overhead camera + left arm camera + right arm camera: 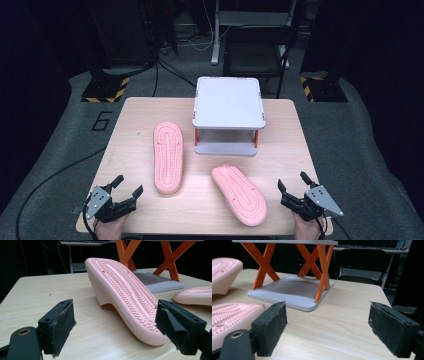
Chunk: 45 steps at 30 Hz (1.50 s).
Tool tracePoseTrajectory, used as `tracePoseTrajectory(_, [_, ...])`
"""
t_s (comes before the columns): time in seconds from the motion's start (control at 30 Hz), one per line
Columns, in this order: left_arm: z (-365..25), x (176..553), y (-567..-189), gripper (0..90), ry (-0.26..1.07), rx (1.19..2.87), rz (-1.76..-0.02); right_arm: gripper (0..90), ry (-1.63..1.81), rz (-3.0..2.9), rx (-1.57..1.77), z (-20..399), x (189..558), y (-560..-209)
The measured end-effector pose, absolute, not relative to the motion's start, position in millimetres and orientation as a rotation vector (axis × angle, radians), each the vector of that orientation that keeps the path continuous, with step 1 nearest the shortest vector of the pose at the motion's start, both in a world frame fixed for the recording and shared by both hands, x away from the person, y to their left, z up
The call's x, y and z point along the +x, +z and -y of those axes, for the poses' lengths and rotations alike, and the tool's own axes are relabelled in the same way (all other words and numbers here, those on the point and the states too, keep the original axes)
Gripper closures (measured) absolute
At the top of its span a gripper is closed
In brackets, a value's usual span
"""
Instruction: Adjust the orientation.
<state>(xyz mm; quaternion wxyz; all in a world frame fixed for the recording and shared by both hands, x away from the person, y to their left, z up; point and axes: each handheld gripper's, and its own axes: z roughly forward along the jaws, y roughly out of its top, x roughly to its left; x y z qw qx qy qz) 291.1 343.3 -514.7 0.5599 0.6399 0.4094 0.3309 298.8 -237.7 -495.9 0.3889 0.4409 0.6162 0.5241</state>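
Both claws, L & R, wide apart, near two pink slippers.

Bare bench lies between the left gripper and the left slipper, so the approach from the near left corner is free; the right slipper lies slantwise on the near middle, with open wood between it and the right gripper; a strip of clear surface separates the two slippers; the two-tier rack blocks the far middle, though its lower shelf stands open under the orange cross legs; both sets of jaws stand wide apart, nothing between them.
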Motion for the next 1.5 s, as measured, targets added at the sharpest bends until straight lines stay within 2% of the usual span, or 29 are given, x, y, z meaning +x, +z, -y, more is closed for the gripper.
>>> tracePoseTrajectory(0.83, [-336.9,297.7,-505.5,16.5,0.724,1.511,-0.944,15.1,1.354,-1.549,1.156,242.5,297.2,-496.2])
tracePoseTrajectory(1.0, [-327.9,314.0,-492.0,16.7,0.677,1.494,-0.934,15.2,1.350,-1.562,1.143,239.3,298.4,-495.9])
tracePoseTrajectory(1.03, [-322.5,326.8,-482.6,17.1,0.632,1.498,-0.929,15.2,1.348,-1.562,1.141,239.0,298.4,-495.7])
tracePoseTrajectory(1.07, [-319.5,331.9,-480.5,18.1,0.604,1.495,-0.914,15.2,1.345,-1.567,1.141,239.4,298.3,-495.4])
tracePoseTrajectory(1.13, [-311.2,342.9,-475.9,26.1,0.544,1.522,-0.873,15.2,1.357,-1.557,1.147,239.6,298.6,-496.0])
tracePoseTrajectory(1.23, [-294.3,357.7,-472.4,25.7,0.468,1.580,-0.858,15.1,1.354,-1.558,1.164,241.0,297.8,-496.8])
tracePoseTrajectory(1.3, [-283.5,366.6,-472.9,25.7,0.494,1.636,-0.856,15.2,1.357,-1.550,1.156,241.7,297.9,-496.8])
tracePoseTrajectory(1.5, [-265.6,391.1,-482.8,21.7,0.447,1.710,-0.915,15.2,1.356,-1.557,1.148,240.3,298.1,-496.5])
